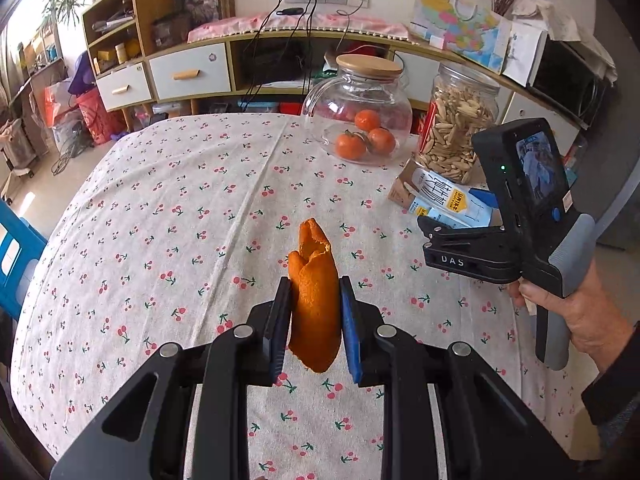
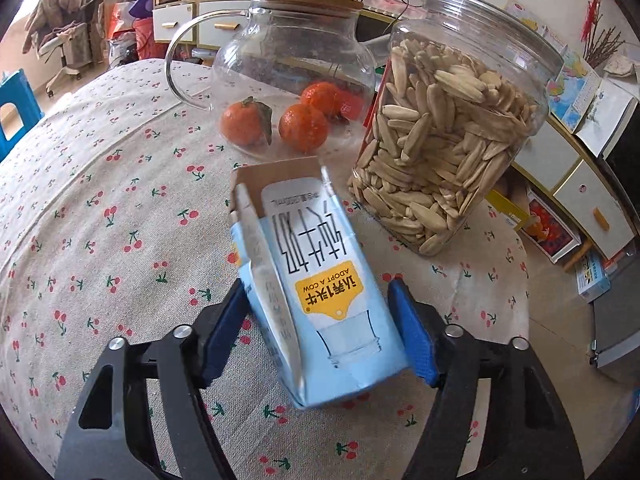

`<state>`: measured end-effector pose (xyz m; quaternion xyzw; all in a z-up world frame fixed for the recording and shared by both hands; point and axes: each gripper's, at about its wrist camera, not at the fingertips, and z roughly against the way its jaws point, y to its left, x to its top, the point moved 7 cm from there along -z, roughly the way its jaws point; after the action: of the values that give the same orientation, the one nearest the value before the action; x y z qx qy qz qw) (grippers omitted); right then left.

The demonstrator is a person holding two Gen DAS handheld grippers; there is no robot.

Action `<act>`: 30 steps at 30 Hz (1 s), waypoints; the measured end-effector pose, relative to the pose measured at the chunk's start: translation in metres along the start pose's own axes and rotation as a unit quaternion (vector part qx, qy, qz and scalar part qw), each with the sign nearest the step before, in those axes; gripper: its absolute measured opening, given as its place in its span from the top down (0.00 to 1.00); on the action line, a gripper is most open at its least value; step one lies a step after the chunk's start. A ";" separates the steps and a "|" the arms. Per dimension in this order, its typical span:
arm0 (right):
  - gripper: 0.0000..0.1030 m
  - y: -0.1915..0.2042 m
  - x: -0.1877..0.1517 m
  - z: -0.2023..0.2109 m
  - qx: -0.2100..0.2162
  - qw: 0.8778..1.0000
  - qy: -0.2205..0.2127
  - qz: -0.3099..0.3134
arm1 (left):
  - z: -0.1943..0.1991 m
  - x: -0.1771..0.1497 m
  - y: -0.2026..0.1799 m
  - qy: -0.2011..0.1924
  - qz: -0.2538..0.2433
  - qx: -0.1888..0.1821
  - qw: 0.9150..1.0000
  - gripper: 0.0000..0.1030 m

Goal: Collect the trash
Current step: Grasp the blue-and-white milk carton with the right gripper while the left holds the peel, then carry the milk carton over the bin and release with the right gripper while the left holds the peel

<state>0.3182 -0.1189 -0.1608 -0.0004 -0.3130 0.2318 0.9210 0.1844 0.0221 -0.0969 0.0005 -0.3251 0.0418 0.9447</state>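
Observation:
My left gripper (image 1: 315, 294) is shut on an orange peel (image 1: 314, 300) and holds it upright above the cherry-print tablecloth (image 1: 160, 220). My right gripper (image 2: 320, 292) has its jaws around a light blue milk carton (image 2: 320, 280) that lies on the cloth; the left blue pad touches it, the right pad stands beside it, so the grip is unclear. The right gripper also shows in the left wrist view (image 1: 424, 232) at the right, with the carton (image 1: 444, 200) in front of it.
A glass jug (image 2: 288, 68) with three tangerines and a plastic jar of seeds (image 2: 452, 128) stand just behind the carton. A sideboard (image 1: 192, 72) lines the far wall. A blue stool (image 1: 16, 248) stands at the table's left.

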 end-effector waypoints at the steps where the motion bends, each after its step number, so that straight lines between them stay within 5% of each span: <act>1: 0.48 -0.001 -0.003 0.002 0.006 1.000 0.004 -0.013 | 0.000 -0.001 0.001 0.001 0.001 0.001 1.000 0.77; 16: 0.48 0.003 -0.056 0.101 -0.014 0.995 -0.052 -0.079 | 0.010 -0.010 -0.006 -0.010 -0.002 -0.003 1.000 0.77; 30: 0.48 -0.045 -0.103 0.201 -0.049 0.986 -0.104 -0.121 | 0.058 -0.026 -0.038 -0.061 -0.012 -0.010 0.998 0.77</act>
<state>0.1495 -0.2318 -0.0526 0.0160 -0.4160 0.1018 0.9035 0.1308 -0.0193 -0.0662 -0.0026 -0.3826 0.0265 0.9235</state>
